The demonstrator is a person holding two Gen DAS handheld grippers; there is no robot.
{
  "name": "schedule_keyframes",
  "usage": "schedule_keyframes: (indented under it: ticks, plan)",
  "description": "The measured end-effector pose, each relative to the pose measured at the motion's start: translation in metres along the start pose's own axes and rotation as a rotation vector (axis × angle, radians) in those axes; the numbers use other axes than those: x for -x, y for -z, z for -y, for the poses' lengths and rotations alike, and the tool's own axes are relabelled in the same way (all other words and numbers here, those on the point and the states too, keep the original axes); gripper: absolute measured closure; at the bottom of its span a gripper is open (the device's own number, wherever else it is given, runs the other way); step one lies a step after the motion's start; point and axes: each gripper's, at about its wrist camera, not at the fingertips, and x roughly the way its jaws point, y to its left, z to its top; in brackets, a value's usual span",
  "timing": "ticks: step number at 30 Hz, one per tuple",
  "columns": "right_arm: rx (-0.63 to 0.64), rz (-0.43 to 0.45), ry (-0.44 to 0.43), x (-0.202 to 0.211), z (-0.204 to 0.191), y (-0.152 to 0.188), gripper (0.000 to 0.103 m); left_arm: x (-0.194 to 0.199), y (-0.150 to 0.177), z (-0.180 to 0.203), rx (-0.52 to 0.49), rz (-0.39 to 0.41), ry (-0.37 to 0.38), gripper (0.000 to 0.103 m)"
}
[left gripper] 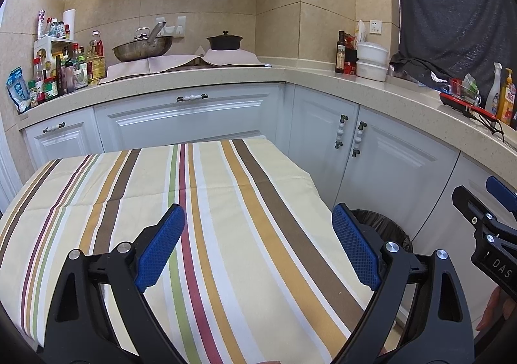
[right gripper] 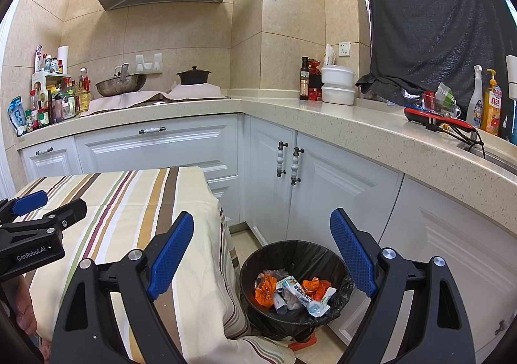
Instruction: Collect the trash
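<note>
Jaws of both our left gripper (left gripper: 258, 246) and right gripper (right gripper: 261, 254) gape empty; crumpled orange and white wrappers (right gripper: 292, 291) lie below the right jaws in the black-lined round bin (right gripper: 258, 259) beside the striped-cloth surface (left gripper: 226, 202).

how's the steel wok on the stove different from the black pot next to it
The steel wok is shiny, wide, shallow and uncovered, with a utensil standing in it. The black pot is matte dark, smaller, and closed with a knobbed lid. Both sit on the pale cloth that covers the stove.

Black left gripper (left gripper: 258, 244), blue textured pads, silver screws, "GenRobot.AI" marking
</note>
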Motion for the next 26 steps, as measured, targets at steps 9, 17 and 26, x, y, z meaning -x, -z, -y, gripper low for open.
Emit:
schedule_keyframes:
  ticks: [9, 17, 26]
  plan:
    - [0.001, -0.001, -0.002, -0.001, 0.001, 0.001, 0.019, 0.003, -0.001, 0.001, -0.002, 0.014, 0.003, 0.005]
    - [0.0, -0.002, -0.003, -0.001, 0.0, 0.001, 0.019, 0.001, -0.001, 0.003, -0.001, 0.006, 0.041, 0.005]
    - [0.01, -0.023, -0.018, -0.01, -0.003, 0.006, 0.019, -0.023, -0.001, -0.011, 0.0, -0.068, -0.016, 0.005]
